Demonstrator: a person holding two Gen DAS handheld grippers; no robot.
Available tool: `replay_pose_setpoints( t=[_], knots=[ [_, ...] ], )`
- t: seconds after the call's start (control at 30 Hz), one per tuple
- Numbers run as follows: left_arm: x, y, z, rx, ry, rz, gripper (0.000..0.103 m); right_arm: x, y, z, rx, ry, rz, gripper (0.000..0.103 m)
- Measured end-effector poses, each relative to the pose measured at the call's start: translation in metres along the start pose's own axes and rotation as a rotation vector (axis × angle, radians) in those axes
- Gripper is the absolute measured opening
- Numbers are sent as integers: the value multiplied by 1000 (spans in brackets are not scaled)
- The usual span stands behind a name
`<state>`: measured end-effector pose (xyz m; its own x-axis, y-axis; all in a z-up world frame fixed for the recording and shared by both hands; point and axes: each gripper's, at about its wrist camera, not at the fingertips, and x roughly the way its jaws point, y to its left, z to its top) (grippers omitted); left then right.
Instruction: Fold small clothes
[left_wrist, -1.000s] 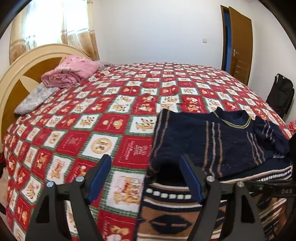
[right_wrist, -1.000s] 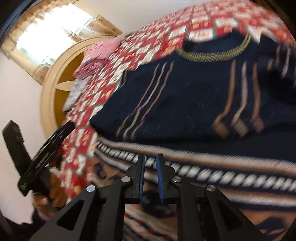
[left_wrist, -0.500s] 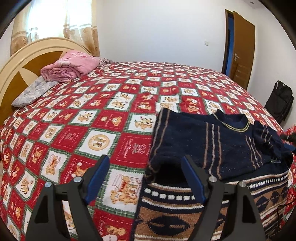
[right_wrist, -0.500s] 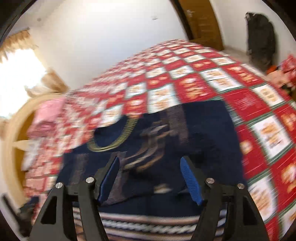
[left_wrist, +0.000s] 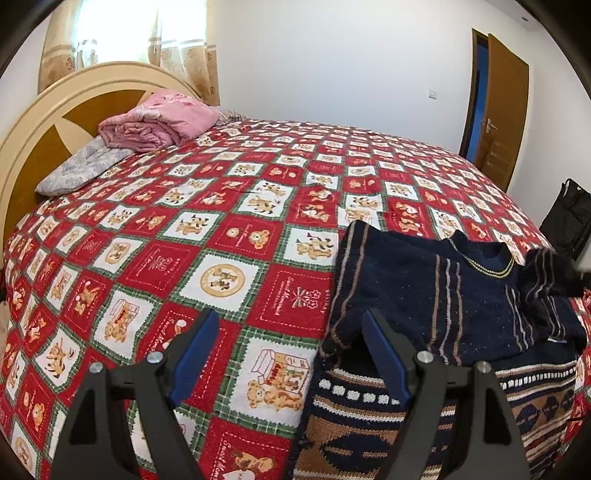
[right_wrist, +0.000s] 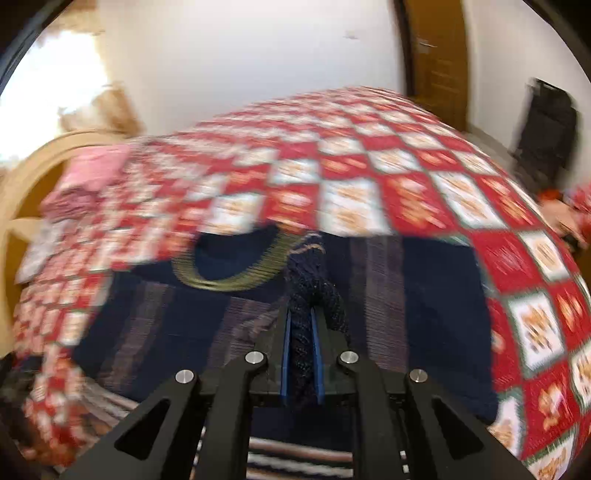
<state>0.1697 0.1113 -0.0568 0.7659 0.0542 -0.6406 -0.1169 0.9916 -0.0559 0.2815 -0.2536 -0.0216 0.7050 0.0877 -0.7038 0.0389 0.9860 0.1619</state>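
A small navy sweater (left_wrist: 424, 291) with tan stripes and a gold-trimmed collar lies on the bed, partly folded, its patterned brown hem (left_wrist: 354, 417) toward me. My left gripper (left_wrist: 288, 343) is open and empty; its right finger hovers over the sweater's left edge. In the blurred right wrist view, my right gripper (right_wrist: 301, 314) is shut on a bunched fold of the navy sweater (right_wrist: 221, 314) just right of the collar (right_wrist: 229, 277), and lifts it.
The bed has a red and white bear-print cover (left_wrist: 221, 229). A pink folded blanket (left_wrist: 155, 122) and a grey pillow (left_wrist: 81, 170) lie by the headboard (left_wrist: 33, 140). A black bag (left_wrist: 567, 218) and a wooden door (left_wrist: 502, 110) are at the right.
My right gripper opened, swung to the sweater's right side, then shut on a fold near the collar. My left gripper stayed open and barely shifted.
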Motion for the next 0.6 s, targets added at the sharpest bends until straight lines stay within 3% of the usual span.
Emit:
replay_pose_setpoints(
  t=[0.13,0.23,0.33,0.4,0.47,0.5,0.53,0.6],
  knots=[
    [0,1,0,0,2,-4,82,6,72,14,-69,25,218,11],
    [-4,-1,-1,38,-1,-14,82,40,97,15,40,118,548,11],
    [-7,-5,-4,83,-12,-33,82,54,90,9,153,166,692,12],
    [-6,-12,-2,106,-16,-56,85,49,73,5,205,149,708,17],
    [-3,-26,3,127,-15,-100,90,36,46,-2,243,120,637,38],
    [-2,-35,7,143,-15,-131,90,29,33,-6,253,98,592,58],
    [0,-48,11,165,-18,-165,90,16,13,-12,269,60,537,69],
    [4,-71,19,202,-23,-230,98,-3,-19,-27,312,8,468,69]
  ],
)
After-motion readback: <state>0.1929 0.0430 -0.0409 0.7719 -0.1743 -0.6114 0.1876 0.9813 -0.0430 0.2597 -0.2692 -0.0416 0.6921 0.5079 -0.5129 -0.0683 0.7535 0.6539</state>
